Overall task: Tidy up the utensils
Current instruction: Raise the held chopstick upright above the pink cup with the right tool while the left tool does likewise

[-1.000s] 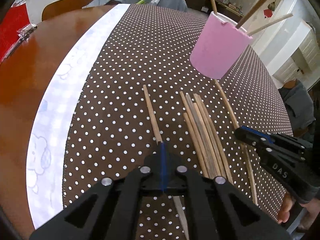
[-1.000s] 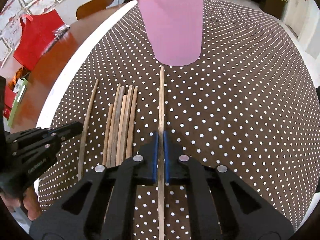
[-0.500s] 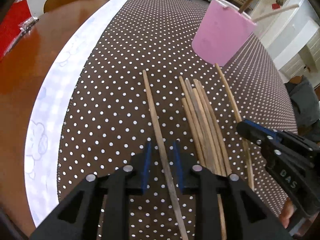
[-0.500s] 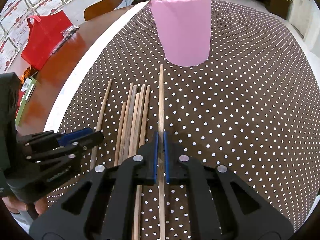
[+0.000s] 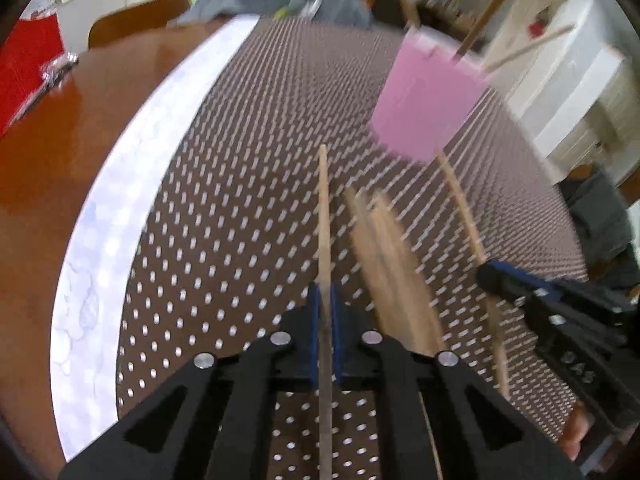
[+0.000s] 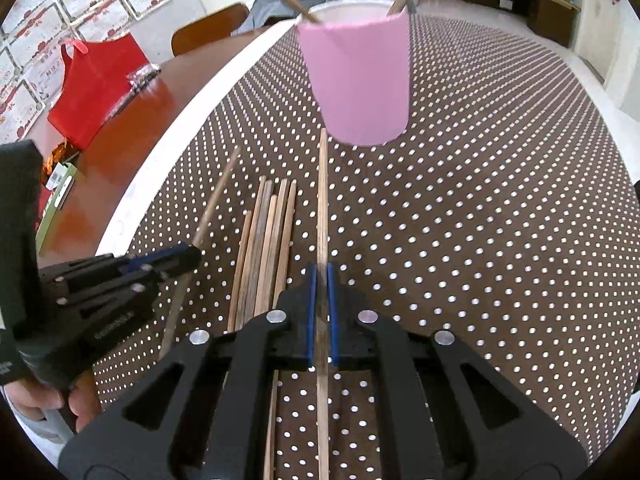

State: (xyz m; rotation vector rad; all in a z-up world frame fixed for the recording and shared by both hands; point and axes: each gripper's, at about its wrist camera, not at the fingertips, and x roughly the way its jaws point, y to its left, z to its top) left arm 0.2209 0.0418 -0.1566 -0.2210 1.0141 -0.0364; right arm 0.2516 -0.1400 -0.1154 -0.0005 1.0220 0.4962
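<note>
Chopsticks fill both tools: the left tool (image 5: 325,322), jaws just closing, clamps one chopstick (image 5: 324,216); the right tool (image 6: 321,312) pinches another chopstick (image 6: 322,200) before the pink cup (image 6: 360,80).

My left wrist view is smeared with motion: the loose chopsticks (image 5: 394,276) merge into one tan streak, and I cannot count them. The pink cup (image 5: 430,98) is soft-edged there. In the right wrist view, the sticks standing in the cup run off the top edge. Both held chopsticks vanish past the bottom edge. Papers (image 6: 48,16) on the wall are too small to read.
</note>
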